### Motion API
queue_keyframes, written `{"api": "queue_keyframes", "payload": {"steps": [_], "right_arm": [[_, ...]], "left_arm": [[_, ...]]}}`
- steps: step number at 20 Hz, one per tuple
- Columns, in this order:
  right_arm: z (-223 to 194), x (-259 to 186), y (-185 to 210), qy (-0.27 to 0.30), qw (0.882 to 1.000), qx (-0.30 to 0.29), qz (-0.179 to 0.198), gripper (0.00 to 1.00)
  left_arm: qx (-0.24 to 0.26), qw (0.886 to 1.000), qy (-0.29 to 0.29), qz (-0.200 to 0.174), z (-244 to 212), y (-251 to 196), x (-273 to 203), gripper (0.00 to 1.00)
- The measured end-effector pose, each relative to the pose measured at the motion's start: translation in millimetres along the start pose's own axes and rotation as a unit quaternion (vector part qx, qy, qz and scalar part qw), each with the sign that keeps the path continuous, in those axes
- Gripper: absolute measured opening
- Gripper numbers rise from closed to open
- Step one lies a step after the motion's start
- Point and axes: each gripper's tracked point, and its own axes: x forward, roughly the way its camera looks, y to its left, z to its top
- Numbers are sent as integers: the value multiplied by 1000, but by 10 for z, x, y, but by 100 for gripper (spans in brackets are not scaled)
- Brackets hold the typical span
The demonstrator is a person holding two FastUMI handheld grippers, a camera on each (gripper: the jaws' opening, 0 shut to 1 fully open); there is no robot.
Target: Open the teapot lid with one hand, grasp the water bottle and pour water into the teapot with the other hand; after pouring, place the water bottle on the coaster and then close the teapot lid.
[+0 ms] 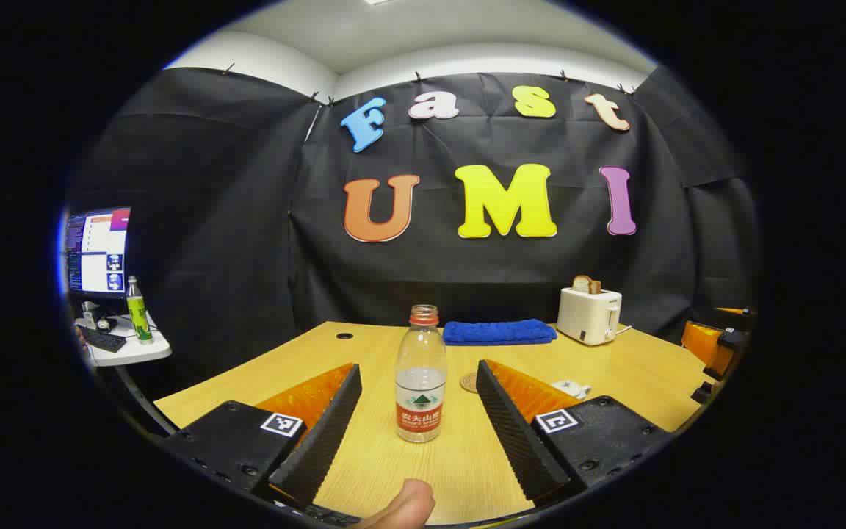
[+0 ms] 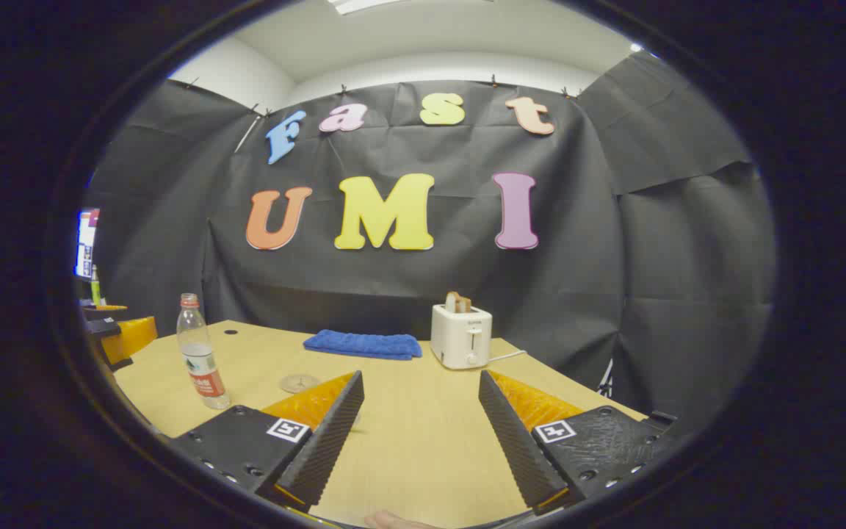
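Water bottle (image 1: 421,382) stands on the table (image 1: 636,367) at 12 o'clock, dead ahead between the left gripper (image 1: 417,415) fingers, which are spread wide, nothing held. Right gripper (image 2: 421,419) gapes too. Thin plastic, roughly half full, probably light and squashy, so grab mid-label.

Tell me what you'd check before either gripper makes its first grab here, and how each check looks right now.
1. Water bottle upright on the table: ok.
2. Left gripper open and lined up with the bottle: ok, the bottle stands between its fingers, untouched.
3. Bottle cap: it looks on; a pour needs it off, so not ok.
4. Coaster free to take the bottle: ok.
5. Teapot lid in place: cannot tell, the left finger hides most of it.
6. Right gripper open, nothing between its fingers: ok.
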Motion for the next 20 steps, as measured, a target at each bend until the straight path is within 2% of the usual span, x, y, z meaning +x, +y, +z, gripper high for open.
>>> {"api": "queue_keyframes", "payload": {"steps": [3,7,14,17,20], "right_arm": [[48,-16,225,0,1000,-9,10,95],[37,-11,371,6,1000,-12,23,95],[18,39,285,13,1000,-5,15,95],[-49,87,321,21,1000,0,24,95],[-211,287,360,32,999,-7,28,95]], "left_arm": [[-4,1000,-8,12,99,232,-18,99],[-3,1000,-4,10,85,303,-12,99],[5,1000,9,1,-16,268,41,99],[5,1000,14,1,-64,281,67,99],[-1,1000,20,2,-127,319,122,99]]}}
